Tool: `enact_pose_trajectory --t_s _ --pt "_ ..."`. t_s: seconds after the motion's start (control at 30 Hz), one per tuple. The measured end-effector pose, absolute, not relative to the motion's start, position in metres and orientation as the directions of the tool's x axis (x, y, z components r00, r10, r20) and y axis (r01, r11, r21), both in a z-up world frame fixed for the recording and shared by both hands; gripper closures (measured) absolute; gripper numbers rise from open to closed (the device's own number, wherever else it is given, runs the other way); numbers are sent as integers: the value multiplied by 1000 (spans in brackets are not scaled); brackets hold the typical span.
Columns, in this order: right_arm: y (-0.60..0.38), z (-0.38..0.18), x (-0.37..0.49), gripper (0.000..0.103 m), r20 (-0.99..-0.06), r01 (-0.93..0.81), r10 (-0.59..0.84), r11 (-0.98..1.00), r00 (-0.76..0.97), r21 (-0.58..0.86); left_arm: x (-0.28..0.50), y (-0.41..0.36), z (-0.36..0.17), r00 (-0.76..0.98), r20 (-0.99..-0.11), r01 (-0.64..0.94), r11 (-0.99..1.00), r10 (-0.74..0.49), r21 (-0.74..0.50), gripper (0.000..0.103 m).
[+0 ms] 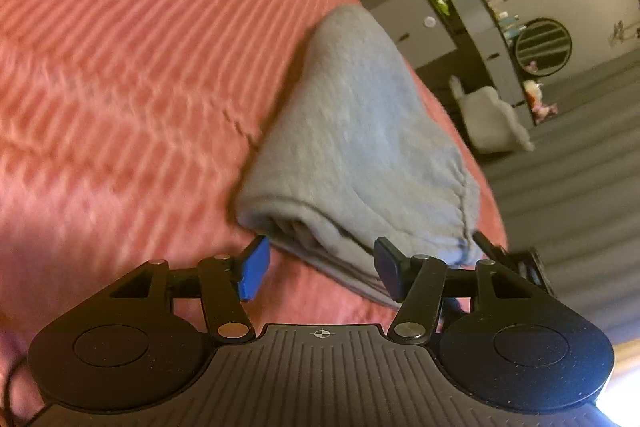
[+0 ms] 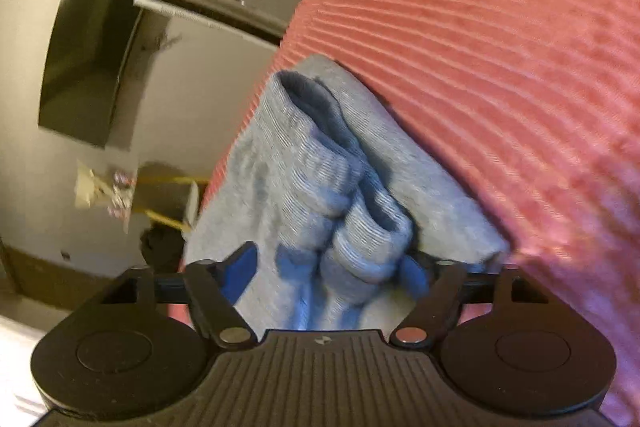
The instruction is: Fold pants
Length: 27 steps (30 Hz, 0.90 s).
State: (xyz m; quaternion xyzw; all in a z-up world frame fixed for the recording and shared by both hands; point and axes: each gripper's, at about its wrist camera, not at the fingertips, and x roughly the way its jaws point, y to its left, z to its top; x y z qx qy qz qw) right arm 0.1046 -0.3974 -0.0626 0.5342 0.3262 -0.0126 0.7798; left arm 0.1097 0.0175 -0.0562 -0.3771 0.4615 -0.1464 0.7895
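Note:
Grey sweatpants lie folded into a thick bundle on a pink ribbed bedspread, close to the bed's edge. My left gripper is open, and the bundle's near folded edge lies between its blue pad and dark pad without being pinched. In the right wrist view the pants show their ribbed cuffs bunched at the near end. My right gripper is open around that ribbed bunch, its fingers standing wide on either side. The bedspread fills the right of this view.
The bed's edge runs just past the pants, with grey floor below. Dark drawers and shelves with small items stand along the wall. A dark screen hangs on the wall. A black gripper part shows by the pants' near corner.

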Motion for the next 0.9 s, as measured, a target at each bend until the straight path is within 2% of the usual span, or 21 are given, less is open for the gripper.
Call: enact_pose_trajectory --t_s 0.07,0.1,0.13,0.27,0.4,0.43,0.47,0.5,0.57,0.63,0.77,0.83,0.9 --pt "-397 -71 111 29 -512 381 326 389 795 839 110 14 -61 539 -603 -135 646 -588 -751 41" --pt "-396 -72 113 45 -519 396 316 381 794 836 112 13 -62 547 -589 -142 627 -595 -766 41" --pt "-396 -72 115 56 -536 412 302 387 788 825 116 12 -64 557 -577 -145 614 -598 -776 41" --pt "-395 -72 106 57 -519 385 280 416 808 824 125 12 -66 623 -586 -187 629 -518 -755 41" --pt "-394 -77 104 46 -501 388 268 379 823 840 143 9 -72 622 -610 -250 613 -491 -749 42" --pt "-394 -76 105 46 -504 394 265 374 822 840 143 11 -71 628 -609 -260 606 -485 -751 46" --pt "-396 -74 105 46 -513 404 258 377 819 834 144 14 -71 637 -610 -278 597 -472 -753 56" --pt "-396 -73 108 49 -528 415 250 390 812 822 145 16 -70 644 -609 -285 594 -463 -753 58" --pt "-389 -60 113 58 -579 427 209 491 788 759 144 21 -67 658 -601 -270 602 -454 -751 74" --pt "-377 -42 113 63 -590 385 169 611 790 691 133 29 -61 678 -582 -243 611 -448 -753 80" --pt "-381 -24 92 64 -436 226 230 600 870 768 119 38 -56 691 -567 -205 630 -448 -749 83" --pt "-384 -26 86 64 -447 227 213 632 869 741 116 34 -60 675 -586 -190 662 -448 -725 83" --pt "-384 -34 90 63 -525 275 163 703 836 656 113 27 -65 651 -626 -176 718 -429 -674 83"
